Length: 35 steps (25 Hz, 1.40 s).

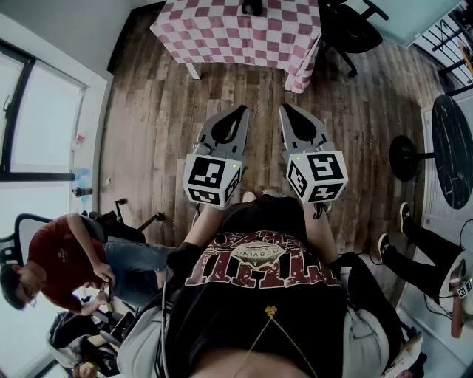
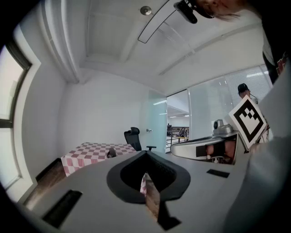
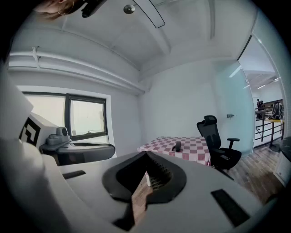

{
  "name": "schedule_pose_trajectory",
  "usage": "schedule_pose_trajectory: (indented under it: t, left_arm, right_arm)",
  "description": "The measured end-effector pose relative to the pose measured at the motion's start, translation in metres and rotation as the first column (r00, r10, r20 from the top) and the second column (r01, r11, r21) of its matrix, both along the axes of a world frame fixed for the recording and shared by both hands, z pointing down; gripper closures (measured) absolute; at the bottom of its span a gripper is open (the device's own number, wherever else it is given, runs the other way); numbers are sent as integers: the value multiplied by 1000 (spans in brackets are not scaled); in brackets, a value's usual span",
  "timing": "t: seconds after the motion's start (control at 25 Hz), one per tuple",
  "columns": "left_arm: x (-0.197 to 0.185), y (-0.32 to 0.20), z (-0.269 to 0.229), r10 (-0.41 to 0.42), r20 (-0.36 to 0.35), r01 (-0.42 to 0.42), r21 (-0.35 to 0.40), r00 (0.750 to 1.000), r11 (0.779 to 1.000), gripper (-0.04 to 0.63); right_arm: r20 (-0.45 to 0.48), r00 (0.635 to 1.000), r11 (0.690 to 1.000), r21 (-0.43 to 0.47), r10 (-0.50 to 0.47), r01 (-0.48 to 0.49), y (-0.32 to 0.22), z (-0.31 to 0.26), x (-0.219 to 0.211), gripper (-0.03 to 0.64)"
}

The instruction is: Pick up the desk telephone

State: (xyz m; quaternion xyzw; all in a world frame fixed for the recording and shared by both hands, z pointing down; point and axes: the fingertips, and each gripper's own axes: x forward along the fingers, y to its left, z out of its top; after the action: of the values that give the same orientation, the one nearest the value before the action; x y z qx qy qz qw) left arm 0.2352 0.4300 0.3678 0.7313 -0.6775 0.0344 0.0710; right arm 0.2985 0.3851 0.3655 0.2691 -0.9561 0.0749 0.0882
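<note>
Head view: While I stand back on the wood floor [image 1: 162, 111], my left gripper [image 1: 240, 111] and right gripper [image 1: 285, 109] aim side by side at the far checkered table [image 1: 222, 33]. The desk telephone [image 1: 253, 7] sits up there, dead ahead and well apart from both.
Left gripper view: jaws clenched on nothing; desk telephone [image 2: 112, 153] far off, a touch left of my tips.
Right gripper view: jaws pressed together, empty; desk telephone [image 3: 177, 146] slightly right.
Nearer hand: neither, I'd judge.
Long axis, facing: too small to tell.

Bare wooden floor [image 1: 255, 92] ahead, checkered table [image 1: 222, 29] beyond, office chair [image 1: 351, 29] beside it
</note>
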Motion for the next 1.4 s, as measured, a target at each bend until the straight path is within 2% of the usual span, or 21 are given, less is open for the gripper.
schedule_pose_trajectory:
  t: [0.32, 0.56, 1.0, 1.4]
  left_arm:
    - [-17, -14, 7, -10, -13, 10, -12, 1000, 1000, 586]
    - [-38, -38, 16, -29, -22, 28, -43, 999, 999, 586]
    - [-82, -130, 13, -108, -32, 106, -68, 994, 992, 586]
    - [-86, -213, 16, -133, -38, 131, -62, 990, 989, 586]
  right_arm:
    - [11, 1000, 1000, -10, -15, 15, -16, 2, -20, 598]
    - [2, 1000, 999, -20, -25, 25, -52, 7, -37, 598]
    - [-11, 994, 994, -20, -105, 105, -150, 0, -83, 598]
    - [-11, 990, 990, -13, -140, 140, -232, 0, -94, 598]
